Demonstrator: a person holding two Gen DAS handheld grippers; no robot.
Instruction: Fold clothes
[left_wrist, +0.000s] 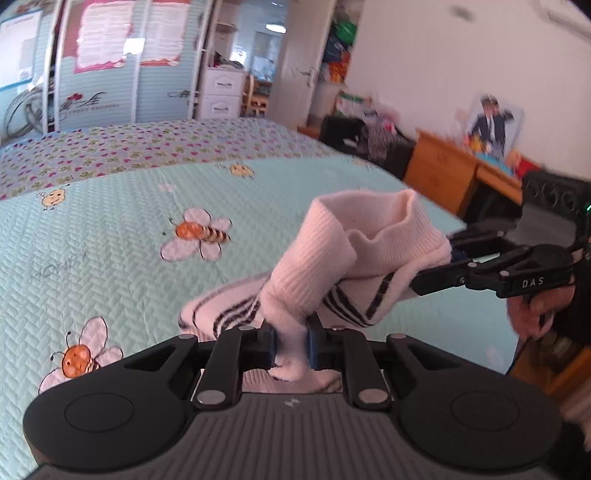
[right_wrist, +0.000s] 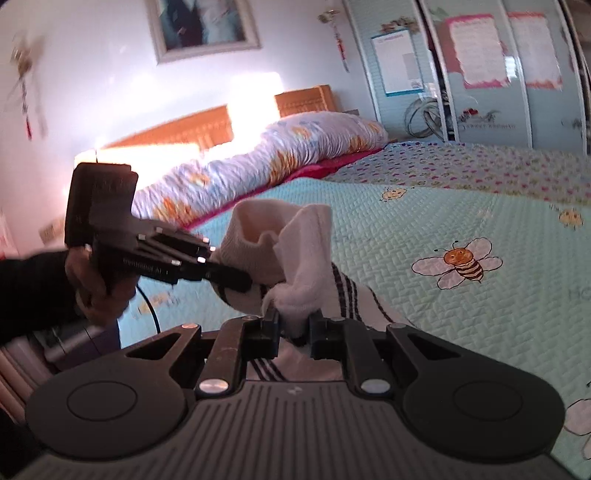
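Observation:
A white sock with black stripes (left_wrist: 332, 266) hangs in the air above the bed, its ribbed cuff gaping open at the top. My left gripper (left_wrist: 291, 343) is shut on a bunched fold of the sock near the cuff. In the same view my right gripper (left_wrist: 448, 258) comes in from the right, shut on the opposite edge of the cuff. The right wrist view shows the sock (right_wrist: 295, 251) pinched in my right gripper (right_wrist: 293, 328), with my left gripper (right_wrist: 236, 275) clamped on it from the left. The sock's striped foot trails down toward the bedspread.
The bed has a light blue quilted bedspread (left_wrist: 110, 229) printed with bees. A rolled floral duvet (right_wrist: 258, 158) lies by the wooden headboard. A wooden desk (left_wrist: 450, 170) stands past the bed's right edge, a wardrobe (left_wrist: 103, 66) beyond its far side. A hand (left_wrist: 528, 314) holds the right gripper.

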